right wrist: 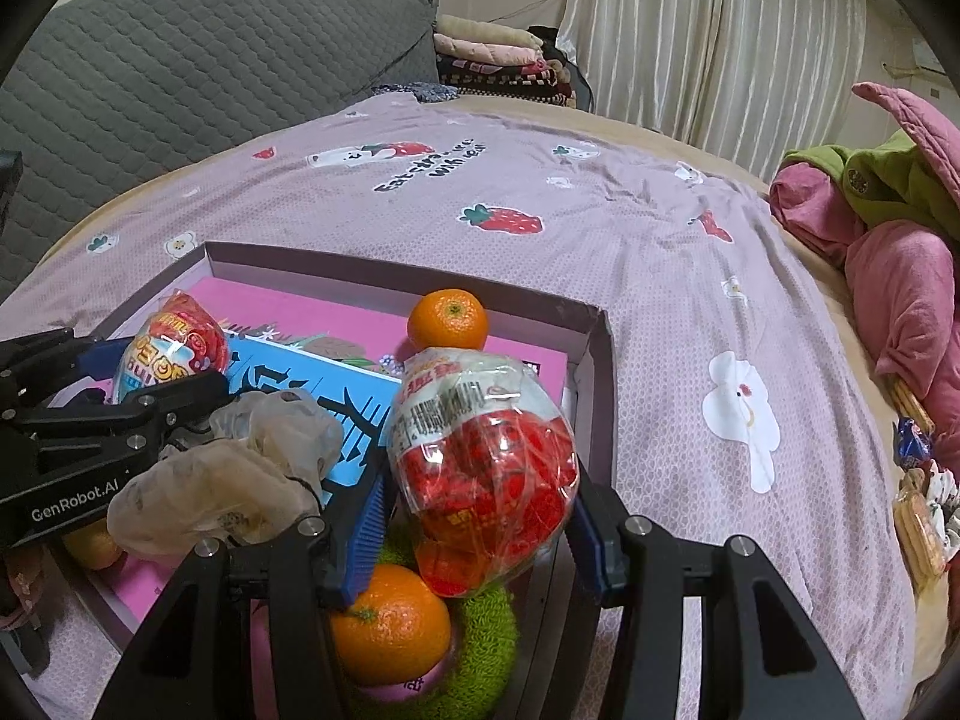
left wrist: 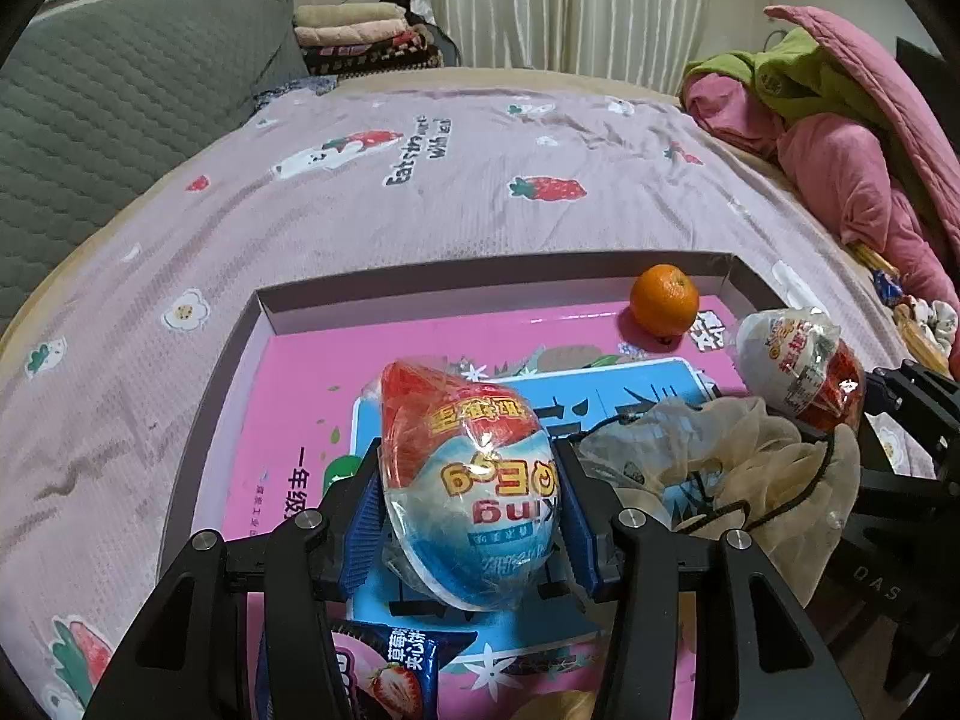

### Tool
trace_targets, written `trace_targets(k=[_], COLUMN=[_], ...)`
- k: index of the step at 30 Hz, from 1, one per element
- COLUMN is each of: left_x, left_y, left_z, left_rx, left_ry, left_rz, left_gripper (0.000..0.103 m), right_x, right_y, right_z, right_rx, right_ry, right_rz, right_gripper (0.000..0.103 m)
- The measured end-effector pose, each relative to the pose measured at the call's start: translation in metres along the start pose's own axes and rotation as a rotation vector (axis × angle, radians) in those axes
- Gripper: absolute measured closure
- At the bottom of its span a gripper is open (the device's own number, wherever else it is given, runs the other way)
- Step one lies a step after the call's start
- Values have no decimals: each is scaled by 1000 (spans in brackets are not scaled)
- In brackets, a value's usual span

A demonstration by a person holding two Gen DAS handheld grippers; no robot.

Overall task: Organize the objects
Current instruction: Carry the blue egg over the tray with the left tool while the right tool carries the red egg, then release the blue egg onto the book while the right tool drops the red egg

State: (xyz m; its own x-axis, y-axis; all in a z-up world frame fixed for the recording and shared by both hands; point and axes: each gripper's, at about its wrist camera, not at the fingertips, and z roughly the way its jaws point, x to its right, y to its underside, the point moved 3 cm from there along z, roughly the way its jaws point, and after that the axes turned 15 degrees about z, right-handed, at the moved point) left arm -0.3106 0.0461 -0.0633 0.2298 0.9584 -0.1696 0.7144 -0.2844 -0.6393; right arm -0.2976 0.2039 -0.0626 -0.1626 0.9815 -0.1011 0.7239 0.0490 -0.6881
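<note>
A shallow pink box (left wrist: 420, 288) (right wrist: 591, 360) lies on the bed. My left gripper (left wrist: 468, 516) is shut on a wrapped red, white and blue toy egg (left wrist: 474, 480) (right wrist: 171, 354) and holds it over the box's middle. My right gripper (right wrist: 480, 510) is shut on a second wrapped egg, red and white (right wrist: 486, 456) (left wrist: 798, 360), over the box's right side. An orange (left wrist: 664, 300) (right wrist: 448, 319) sits in the far right corner of the box. A beige scrunchie (left wrist: 720, 456) (right wrist: 240, 468) lies in the box between the two grippers.
A second orange (right wrist: 390, 624) rests on a green fuzzy ring (right wrist: 486, 636) under the right gripper. A blue strawberry snack packet (left wrist: 384, 672) lies under the left one. Pink and green bedding (left wrist: 840, 138) is piled at right, with small snacks (right wrist: 915, 498) beside it. A grey headboard (left wrist: 120, 108) stands at left.
</note>
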Motion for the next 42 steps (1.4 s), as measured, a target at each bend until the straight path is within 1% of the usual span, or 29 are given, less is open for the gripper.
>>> trace_targets(k=[6,13,15,18,20,21,25,27,36,42], left_x=[-1,-3,-4,-6,-6,-6,-7,-8,-10,-9], left_y=[1,2,2,3,3,3,2,2,2,4], left_z=[-1,-3,-4,-6,-7,-7,-10,-13,-32,-47], left_rx=[-9,-13,-13,-12,-12,-12,-4,1,32,53], left_ry=[8,8,10,13,13,13,11,13,0,-12], left_rz=[-9,-26,-29,-38,-40,-40,-49,-59,-67,-69], left_gripper=[50,48,45,43,42,40,36,34,32,30], right_x=[3,8,8,10,11,11,12,14,20,17], right_y=[-1,-2,-2,-3,-4,-5,-8,-9,-15,-16], right_z=[-1,-4,-4,-6,-8,-8,-14,-17,-29,-41], right_rx=[6,4,2,3,6,7,33,45,98,132], right_ry=[12,-13,-17,-26,-37,-43,-50,-45,-51,-52], right_rz=[5,30,33,47,59,64,79,85,121,115], right_gripper=[49,47,47,46,44,42,38,33,32,28])
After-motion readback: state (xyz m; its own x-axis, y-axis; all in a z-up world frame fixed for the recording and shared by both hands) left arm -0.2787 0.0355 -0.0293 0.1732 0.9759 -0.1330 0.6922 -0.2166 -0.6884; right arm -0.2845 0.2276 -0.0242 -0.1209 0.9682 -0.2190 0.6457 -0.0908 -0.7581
